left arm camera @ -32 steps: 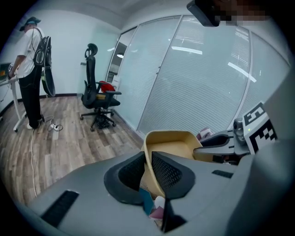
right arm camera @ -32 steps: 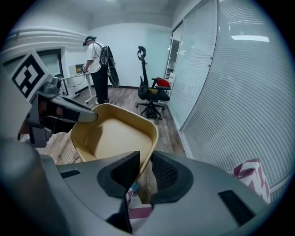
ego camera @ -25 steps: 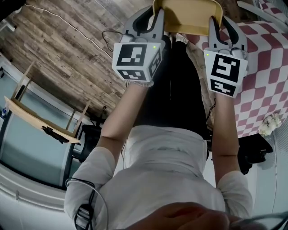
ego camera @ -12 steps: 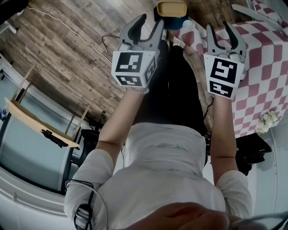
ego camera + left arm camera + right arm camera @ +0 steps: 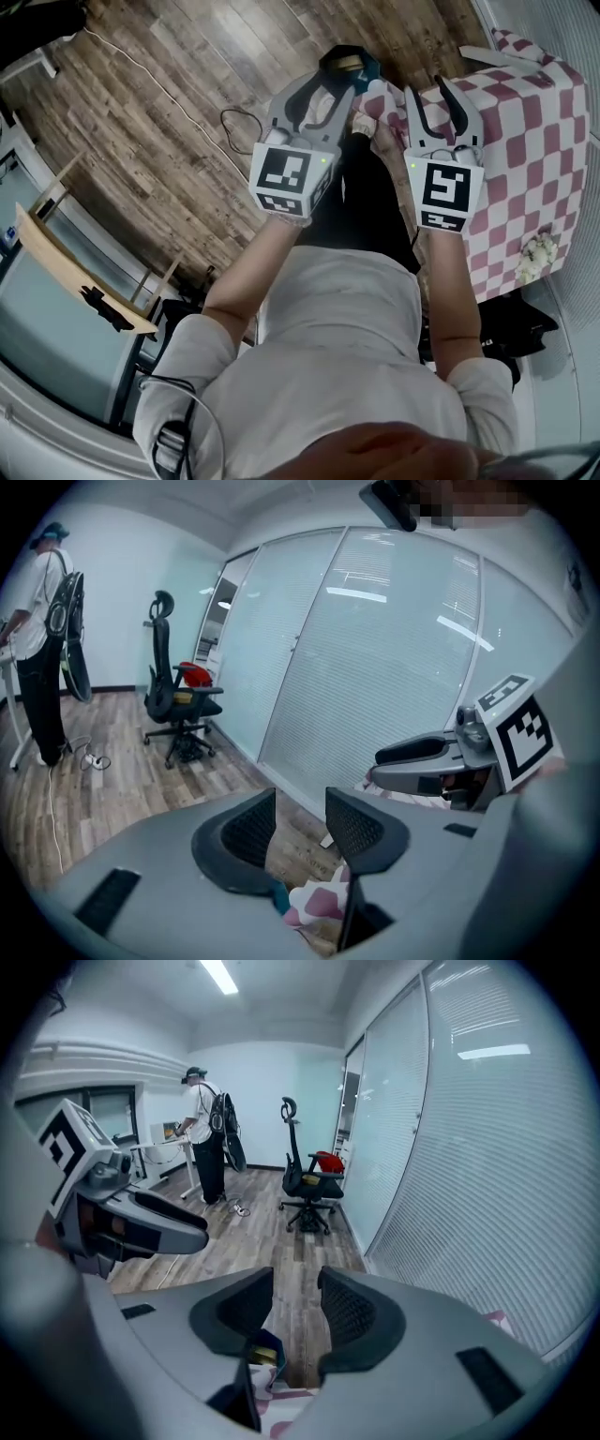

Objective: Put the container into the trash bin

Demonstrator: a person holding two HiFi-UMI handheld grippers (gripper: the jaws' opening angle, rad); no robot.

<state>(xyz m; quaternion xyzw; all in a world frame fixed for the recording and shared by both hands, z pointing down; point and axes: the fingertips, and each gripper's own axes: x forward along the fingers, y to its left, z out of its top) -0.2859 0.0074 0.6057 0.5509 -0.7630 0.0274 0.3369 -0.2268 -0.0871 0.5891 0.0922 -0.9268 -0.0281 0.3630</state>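
The left claw point(image 5: 323, 94) stands wide and empty. Just beyond it, on the wooden floor point(image 5: 169, 103) off the left edge of the checked-cloth bench point(image 5: 525, 141), sits the trash bin point(image 5: 339, 56) with the yellow container point(image 5: 352, 64) lying inside. The right claw point(image 5: 427, 91) is also wide, with nothing between its jaws. The task looks done, and only pulling away remains. A second ago both claws pinched the container between them. Since then they have let go and lifted clear of the bin.
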